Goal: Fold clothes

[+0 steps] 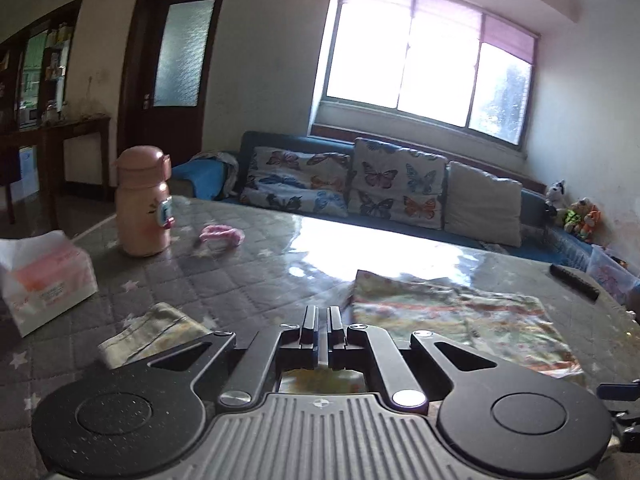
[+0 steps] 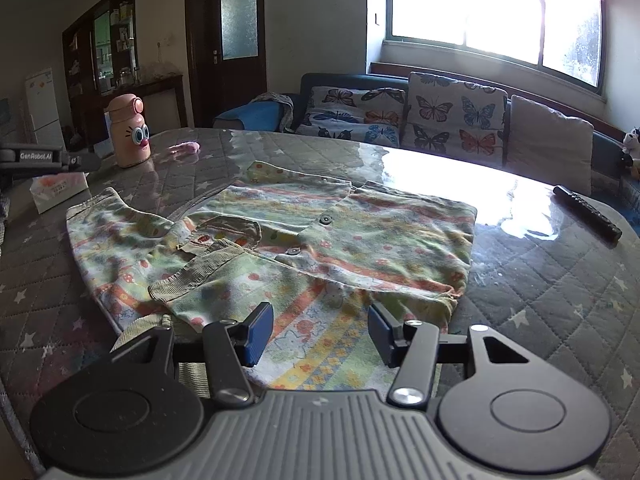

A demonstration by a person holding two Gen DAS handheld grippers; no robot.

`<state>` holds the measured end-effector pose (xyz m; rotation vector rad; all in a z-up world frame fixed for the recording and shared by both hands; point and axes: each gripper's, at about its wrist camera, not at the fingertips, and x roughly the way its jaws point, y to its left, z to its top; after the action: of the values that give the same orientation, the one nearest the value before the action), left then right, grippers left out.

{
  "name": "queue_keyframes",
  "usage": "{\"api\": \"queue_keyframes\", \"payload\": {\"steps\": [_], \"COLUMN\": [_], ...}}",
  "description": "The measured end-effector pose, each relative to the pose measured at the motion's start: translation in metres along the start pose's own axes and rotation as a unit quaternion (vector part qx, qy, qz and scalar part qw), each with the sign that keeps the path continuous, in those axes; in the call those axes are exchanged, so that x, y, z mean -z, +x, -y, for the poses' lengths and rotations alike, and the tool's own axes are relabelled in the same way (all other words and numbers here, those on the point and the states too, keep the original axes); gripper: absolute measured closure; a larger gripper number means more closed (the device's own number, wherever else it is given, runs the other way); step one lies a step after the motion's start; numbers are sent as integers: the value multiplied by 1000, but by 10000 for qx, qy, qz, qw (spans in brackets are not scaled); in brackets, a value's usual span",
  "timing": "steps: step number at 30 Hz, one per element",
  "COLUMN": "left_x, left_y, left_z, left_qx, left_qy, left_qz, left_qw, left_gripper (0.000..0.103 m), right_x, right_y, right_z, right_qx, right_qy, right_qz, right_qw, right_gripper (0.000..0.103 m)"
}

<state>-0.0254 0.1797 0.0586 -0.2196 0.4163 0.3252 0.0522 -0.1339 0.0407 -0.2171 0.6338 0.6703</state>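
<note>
The shirt (image 2: 280,240) lies spread flat on the counter (image 2: 540,288), partly folded, its long axis running from the near left sleeve across to the far right hem. The right tool (image 2: 320,334) hovers released over the near edge, both pads clear of the cloth, so it looks the nearer hand. The left tool (image 1: 321,330) is clenched; whether it pinches any cloth I cannot tell.

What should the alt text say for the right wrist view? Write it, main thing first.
A small patterned shirt lies spread, partly folded, on a quilted table, with the open right tongs over its near hem. Beyond it stand a pink bottle and tissue box at left, a dark remote at right, a sofa under a bright window behind.
</note>
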Motion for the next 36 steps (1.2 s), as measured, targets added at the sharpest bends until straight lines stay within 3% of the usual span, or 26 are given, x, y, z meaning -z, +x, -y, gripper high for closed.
{"api": "queue_keyframes", "payload": {"steps": [7,11,16,20,26,31,36], "left_x": [18,23,24,23,26,21,7], "left_y": [1,8,31,52,68,63,43], "left_z": [-45,-62,-85,-96,-103,-102,-86], "left_qx": [-598,-1121,-1777,-2008,-2034,-1859,-1489], "left_qy": [-177,-144,-261,-318,-528,-756,-856], "left_qz": [-167,-230,-341,-592,-841,-759,-435], "left_qw": [9979,9933,9831,9773,9740,9767,9842], "left_gripper": [98,95,61,47,51,94,97], "right_x": [0,-1,-1,-2,0,2,3], "right_y": [7,11,14,15,15,13,8], "right_z": [-4,-6,-9,-9,-7,-3,0], "right_qx": [-23,-25,-51,-51,-56,-16,1], "right_qy": [-33,-36,-75,-69,-32,17,86], "right_qz": [-85,-129,-182,-200,-205,-207,-151], "right_qw": [10000,9999,9998,9998,9998,9998,9998], "right_gripper": [50,50,49,49,49,49,49]}}
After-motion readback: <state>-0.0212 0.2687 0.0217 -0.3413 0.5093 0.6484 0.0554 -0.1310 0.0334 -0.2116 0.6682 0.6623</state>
